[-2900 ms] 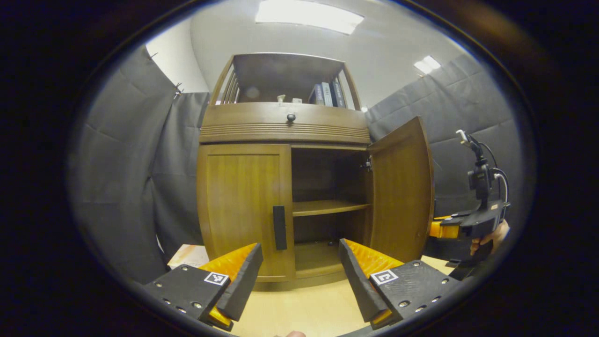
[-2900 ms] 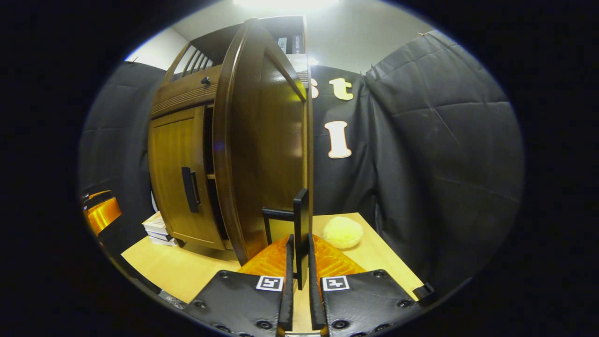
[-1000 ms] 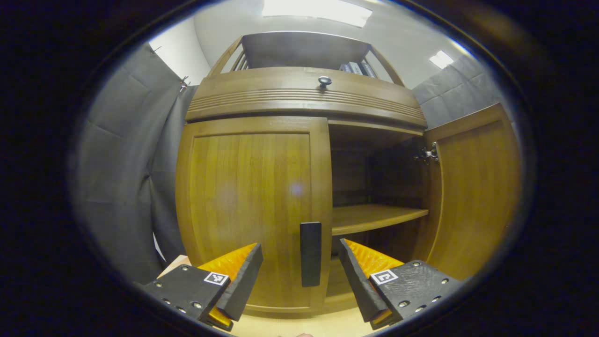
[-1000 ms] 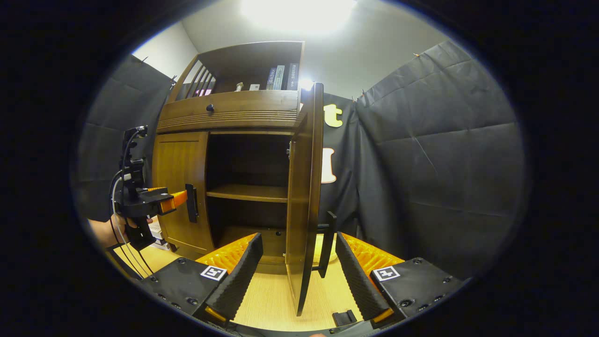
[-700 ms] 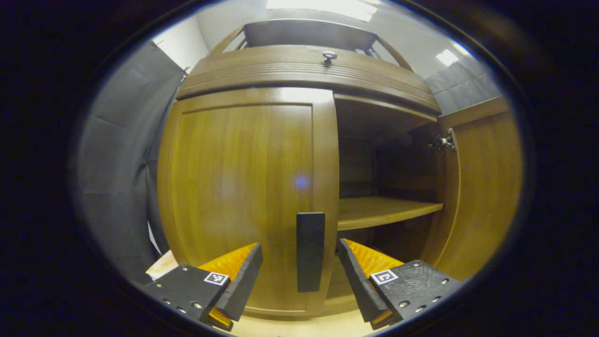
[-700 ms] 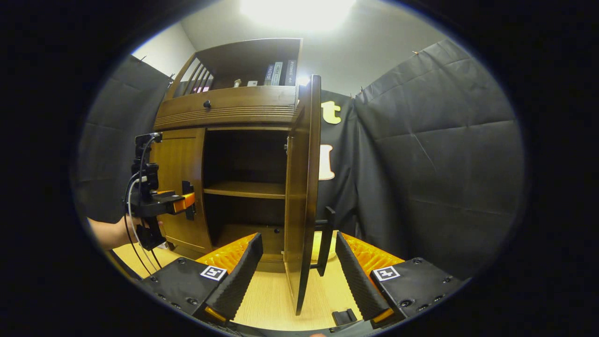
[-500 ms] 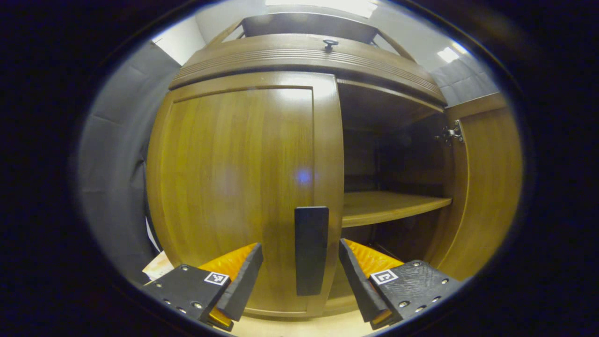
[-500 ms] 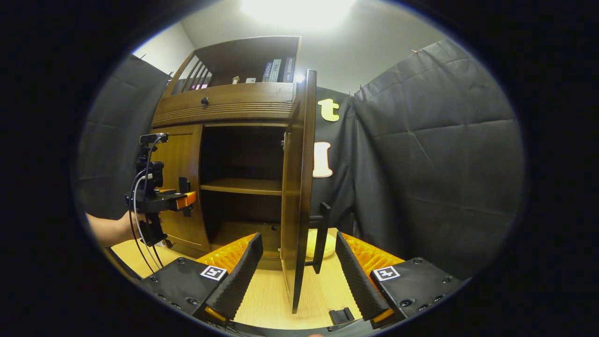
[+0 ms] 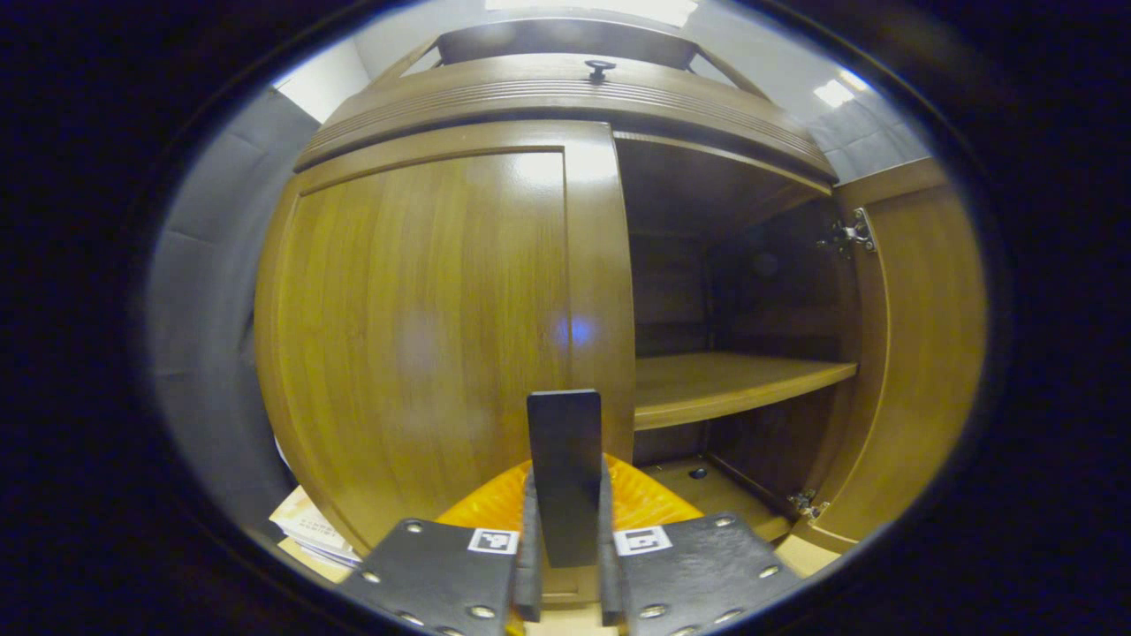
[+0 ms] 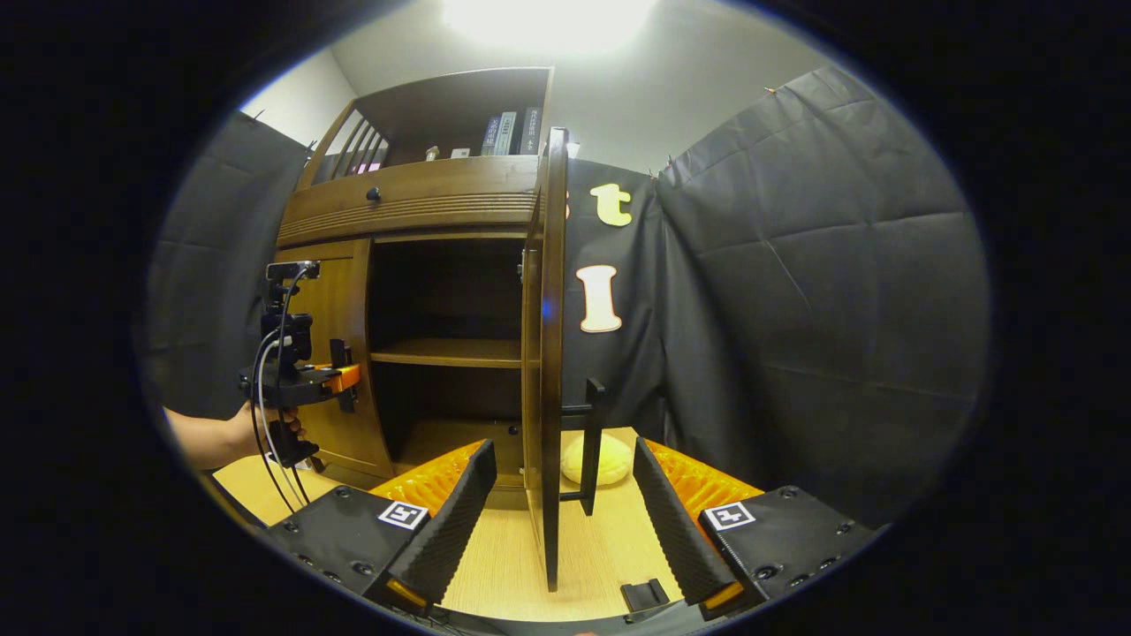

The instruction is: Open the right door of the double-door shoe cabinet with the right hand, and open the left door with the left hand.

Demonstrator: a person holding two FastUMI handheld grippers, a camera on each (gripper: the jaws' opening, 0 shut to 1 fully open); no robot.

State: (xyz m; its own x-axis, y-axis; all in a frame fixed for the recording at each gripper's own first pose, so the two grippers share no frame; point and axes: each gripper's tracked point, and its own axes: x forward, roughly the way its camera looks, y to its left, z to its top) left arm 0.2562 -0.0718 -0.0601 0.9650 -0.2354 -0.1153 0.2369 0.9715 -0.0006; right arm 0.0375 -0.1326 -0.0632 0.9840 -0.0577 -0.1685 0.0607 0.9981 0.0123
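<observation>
Two fingers [image 9: 528, 565] pinch the flat black handle [image 9: 565, 459] on glossy wood.

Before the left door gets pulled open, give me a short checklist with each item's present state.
1. Left gripper shut on the left door handle, one finger on each side: ok.
2. Left door not yet opened, flush with the cabinet front: ok, it is the one left to pull.
3. Right door swung wide open: ok.
4. Right gripper let go, jaws open, the right door handle standing free between them: ok.
5. Left door's swing path free of the stack of books at the cabinet's lower left: cannot tell.
</observation>
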